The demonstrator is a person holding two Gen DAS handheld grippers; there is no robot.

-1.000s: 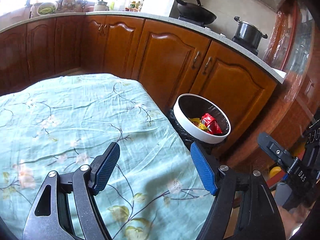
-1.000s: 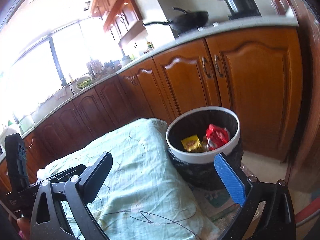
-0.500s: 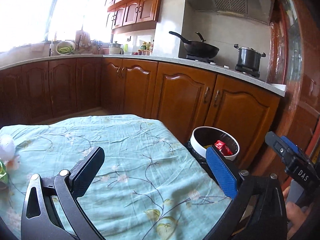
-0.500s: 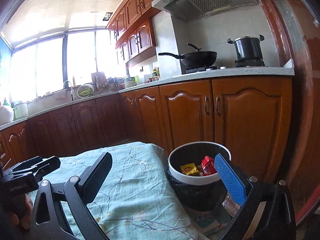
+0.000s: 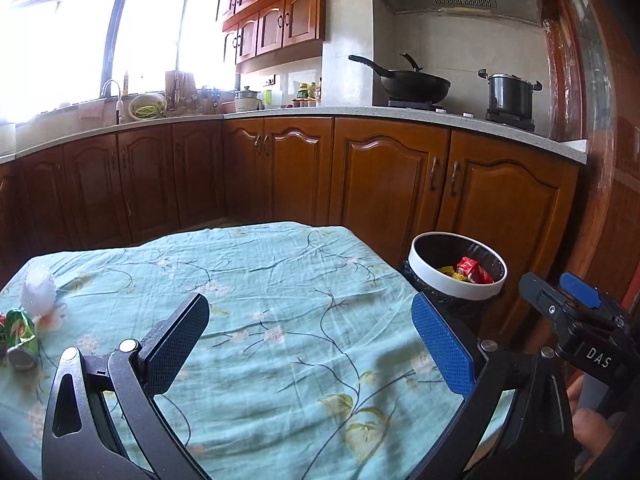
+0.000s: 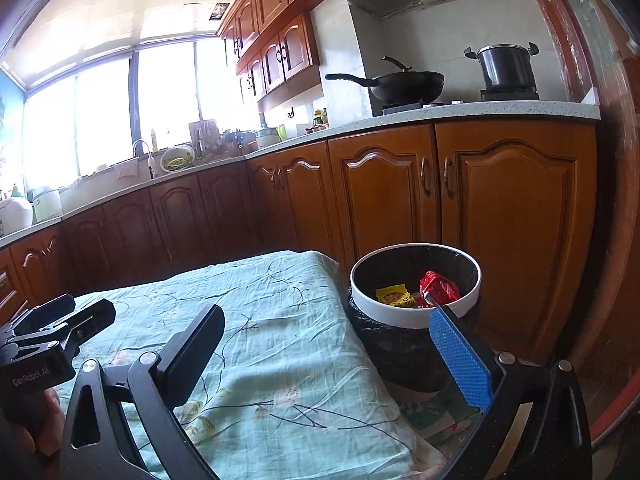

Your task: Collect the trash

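Observation:
A white-rimmed trash bin [image 5: 456, 286] with a black liner stands on the floor by the table's right corner; it also shows in the right wrist view [image 6: 400, 318]. It holds a red wrapper [image 6: 438, 286] and a yellow wrapper [image 6: 394, 295]. A crushed green can [image 5: 18, 338] and a white foam net [image 5: 37, 288] lie at the table's left edge. My left gripper [image 5: 310, 344] is open and empty above the cloth. My right gripper [image 6: 328, 354] is open and empty, between the table's corner and the bin.
The table carries a light green floral cloth [image 5: 260, 300]. Brown wooden cabinets [image 5: 384, 184] run behind it under a counter with a wok [image 5: 414, 86] and a pot [image 5: 510, 96]. A wooden door frame [image 6: 616, 200] stands at the right.
Both grippers have pulled back and tilted up, away from the bin. The can and foam net have come into the left wrist view. Both grippers stay open.

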